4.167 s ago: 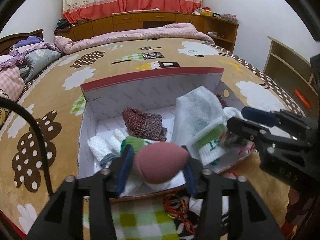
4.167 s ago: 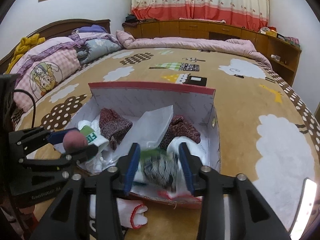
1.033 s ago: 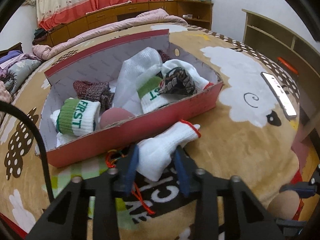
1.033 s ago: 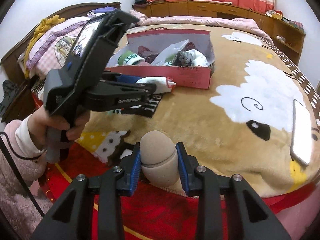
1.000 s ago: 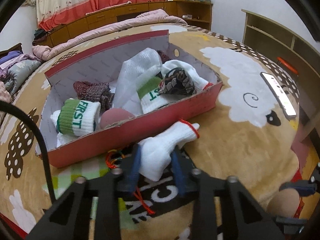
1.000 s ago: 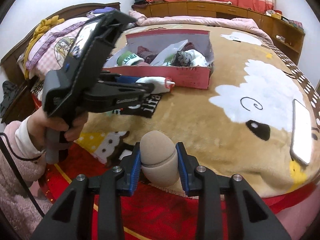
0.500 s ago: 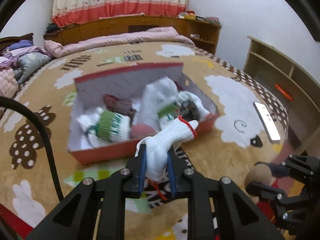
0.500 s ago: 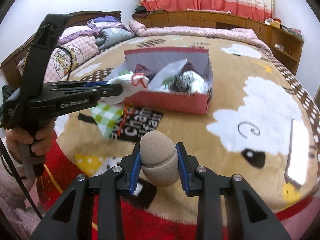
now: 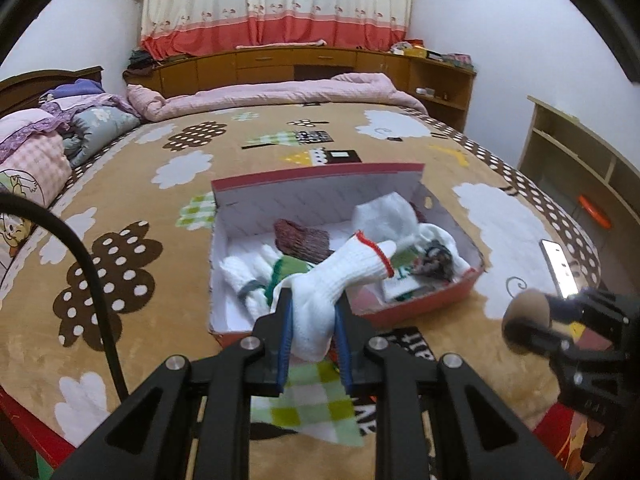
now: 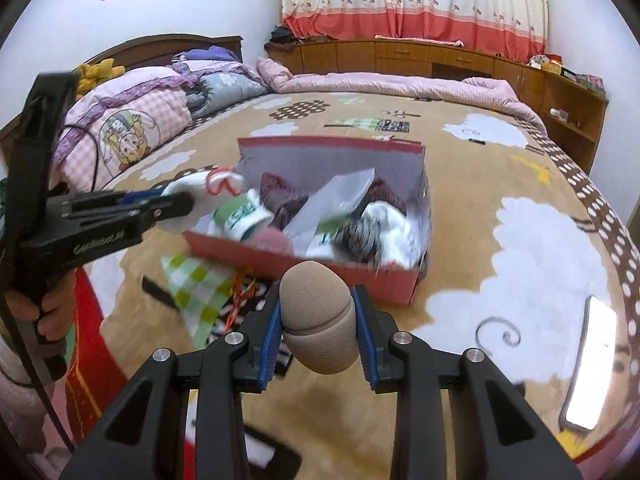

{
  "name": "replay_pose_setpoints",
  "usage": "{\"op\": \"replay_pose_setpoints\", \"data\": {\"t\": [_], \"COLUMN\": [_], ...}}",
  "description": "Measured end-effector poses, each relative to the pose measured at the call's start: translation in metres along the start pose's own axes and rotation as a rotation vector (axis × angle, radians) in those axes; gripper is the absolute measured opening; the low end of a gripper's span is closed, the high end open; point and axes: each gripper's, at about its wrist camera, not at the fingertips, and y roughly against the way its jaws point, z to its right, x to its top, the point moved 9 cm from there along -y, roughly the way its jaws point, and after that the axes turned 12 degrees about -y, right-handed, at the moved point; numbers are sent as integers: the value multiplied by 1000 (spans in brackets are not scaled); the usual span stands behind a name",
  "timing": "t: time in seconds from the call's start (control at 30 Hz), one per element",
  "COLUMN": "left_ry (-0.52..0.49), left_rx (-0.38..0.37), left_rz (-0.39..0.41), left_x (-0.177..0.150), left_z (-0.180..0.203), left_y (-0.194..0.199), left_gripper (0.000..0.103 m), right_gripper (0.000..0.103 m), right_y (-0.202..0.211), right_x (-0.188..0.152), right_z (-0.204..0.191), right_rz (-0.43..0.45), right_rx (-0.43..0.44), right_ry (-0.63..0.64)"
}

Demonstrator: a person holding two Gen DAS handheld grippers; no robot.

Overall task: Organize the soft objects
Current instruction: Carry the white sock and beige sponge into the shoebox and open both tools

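Observation:
My left gripper point(image 9: 311, 309) is shut on a white sock with a red cuff point(image 9: 344, 272) and holds it in the air over the near edge of the red cardboard box point(image 9: 424, 302). The box holds several socks and a pink sponge point(image 10: 272, 240). My right gripper point(image 10: 317, 312) is shut on a tan egg-shaped sponge point(image 10: 316, 316), held in front of the box's near wall point(image 10: 320, 270). In the right wrist view the left gripper point(image 10: 176, 202) with its sock point(image 10: 200, 190) is at the box's left end. The tan sponge also shows in the left wrist view point(image 9: 526, 320).
The box stands on a brown cartoon blanket point(image 9: 120, 240) over a wide bed. A phone point(image 10: 592, 364) lies to the right of the box. Red elastic bands point(image 10: 242, 288) lie in front of it. Pillows and quilts point(image 10: 152, 116) are at the far left.
My left gripper has lifted the white sock off the blanket and carried it up over the box. My right gripper with the tan sponge has moved closer to the box.

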Motion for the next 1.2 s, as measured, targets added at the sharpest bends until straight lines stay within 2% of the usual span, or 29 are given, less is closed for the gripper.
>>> {"op": "replay_pose_setpoints", "data": {"t": [0.3, 0.57, 0.87, 1.03, 1.2], "left_ry": [28, 54, 62, 67, 66], "left_rx": [41, 46, 49, 53, 53], "left_rz": [-12, -48, -87, -92, -88], "left_x": [14, 17, 10, 12, 13], "left_z": [-24, -38, -39, -41, -41], "left_y": [-19, -50, -83, -91, -90], "left_gripper": [20, 20, 20, 21, 24], "right_gripper": [34, 34, 35, 36, 45], "right_y": [-28, -61, -100, -106, -104], "right_x": [46, 72, 66, 62, 65], "right_z": [13, 27, 46, 52, 51], "right_rz": [50, 59, 13, 4, 9], "right_rx": [-47, -88, -119, -113, -102], "right_ry": [-23, -24, -50, -78, -85]}}
